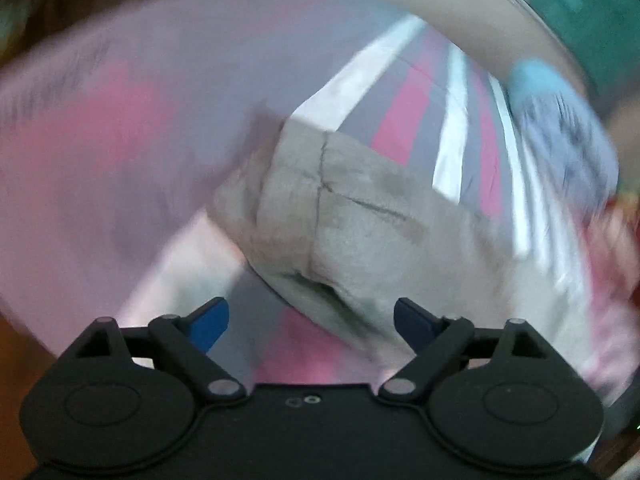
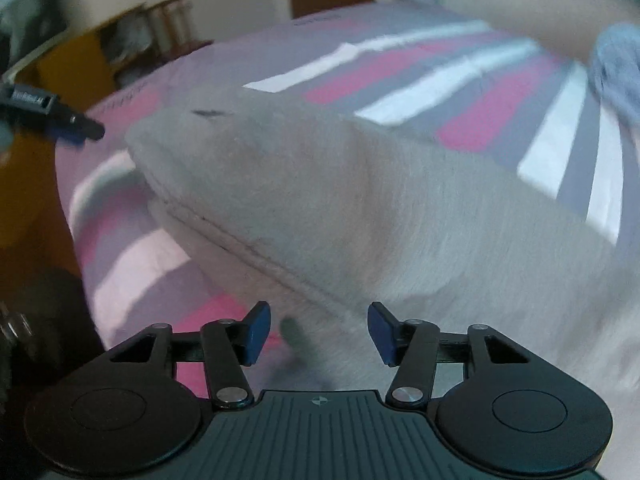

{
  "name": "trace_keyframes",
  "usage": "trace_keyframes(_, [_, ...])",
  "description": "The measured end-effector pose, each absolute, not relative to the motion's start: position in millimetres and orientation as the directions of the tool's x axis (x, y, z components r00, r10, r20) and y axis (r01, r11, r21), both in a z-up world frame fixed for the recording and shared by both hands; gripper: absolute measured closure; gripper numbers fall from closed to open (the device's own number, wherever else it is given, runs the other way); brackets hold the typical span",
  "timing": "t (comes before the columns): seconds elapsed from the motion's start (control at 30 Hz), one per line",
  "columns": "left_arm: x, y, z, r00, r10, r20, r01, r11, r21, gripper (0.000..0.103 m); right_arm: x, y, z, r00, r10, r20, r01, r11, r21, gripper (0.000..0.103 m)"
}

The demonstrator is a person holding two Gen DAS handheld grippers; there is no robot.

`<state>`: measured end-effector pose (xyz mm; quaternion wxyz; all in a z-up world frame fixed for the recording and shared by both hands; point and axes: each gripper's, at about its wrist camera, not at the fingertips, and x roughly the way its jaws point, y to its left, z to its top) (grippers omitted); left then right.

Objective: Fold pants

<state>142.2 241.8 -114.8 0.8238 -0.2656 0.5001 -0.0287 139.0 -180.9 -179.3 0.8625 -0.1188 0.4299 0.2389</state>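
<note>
The grey pants (image 1: 360, 216) are lying folded on the striped bedsheet (image 1: 404, 120), filling the centre of both views. The left gripper (image 1: 311, 322) is hovering at their 6 o'clock edge, fingers spread wide and holding nothing. The right gripper (image 2: 319, 332) is also gaping open over the pants (image 2: 360, 200), empty. A blue cloth (image 2: 616, 68) is sitting at 2 o'clock.

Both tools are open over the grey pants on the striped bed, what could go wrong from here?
The left tool and right tool hold nothing, so a folded edge of the pants may fall open. A low pinch could also catch the striped sheet. Both views are blurred, so a fast grab may miss the seam.
</note>
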Motion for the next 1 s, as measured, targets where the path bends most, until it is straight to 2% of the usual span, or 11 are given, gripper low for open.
trace_keyframes(0.07, [146.6,247.4,-129.8,0.496,-0.387,-0.777,-0.305,0.761,-0.573,0.033,137.8,-185.6,-178.2,0.496,0.34,-0.799,-0.46,0.883,0.09,0.049])
trace_keyframes(0.17, [153.4,240.1,-147.0,0.477,-0.41,-0.777,-0.334,0.734,-0.592,0.041,132.6,-195.5,-171.1,0.495,0.358,-0.792,-0.406,0.901,0.154,0.049])
trace_keyframes(0.23, [155.5,235.1,-153.3,0.478,-0.438,-0.761,-0.344,0.704,-0.621,0.051,131.4,-198.5,-168.9,0.498,0.362,-0.788,-0.384,0.907,0.174,0.049])
trace_keyframes(0.37, [157.9,232.7,-152.1,0.517,-0.405,-0.754,-0.357,0.699,-0.62,0.052,129.4,-206.9,-167.3,0.487,0.373,-0.79,-0.347,0.913,0.217,0.049])
trace_keyframes(0.47, [164.2,230.6,-157.3,0.509,-0.408,-0.758,-0.376,0.687,-0.622,0.07,131.0,-214.7,-171.7,0.469,0.39,-0.792,-0.296,0.915,0.275,0.049])
trace_keyframes(0.53, [167.3,229.5,-159.6,0.514,-0.394,-0.761,-0.375,0.695,-0.613,0.093,132.5,-219.5,-172.7,0.457,0.401,-0.794,-0.256,0.914,0.314,0.049])
trace_keyframes(0.57, [168.3,228.1,-161.2,0.521,-0.378,-0.765,-0.376,0.703,-0.604,0.095,133.3,-223.2,-172.6,0.453,0.415,-0.789,-0.231,0.909,0.346,0.049])
trace_keyframes(0.67, [168.7,222.4,-161.5,0.537,-0.346,-0.769,-0.36,0.731,-0.58,0.101,137.8,-233.2,-174.2,0.448,0.427,-0.786,-0.147,0.902,0.406,0.049])
trace_keyframes(0.93, [166.4,220.7,-162.4,0.542,-0.321,-0.777,-0.308,0.784,-0.539,0.1,164.3,-244.2,-179.8,0.462,0.464,-0.756,0.053,0.836,0.546,0.049])
trace_keyframes(0.97, [166.6,221.1,-163.5,0.54,-0.323,-0.777,-0.305,0.786,-0.538,0.1,167.5,-244.1,-182.5,0.469,0.452,-0.759,0.09,0.83,0.55,0.055])
trace_keyframes(1.0, [166.7,221.2,-164.2,0.538,-0.325,-0.778,-0.301,0.788,-0.538,0.1,169.0,-244.5,-184.9,0.475,0.443,-0.76,0.114,0.826,0.552,0.071])
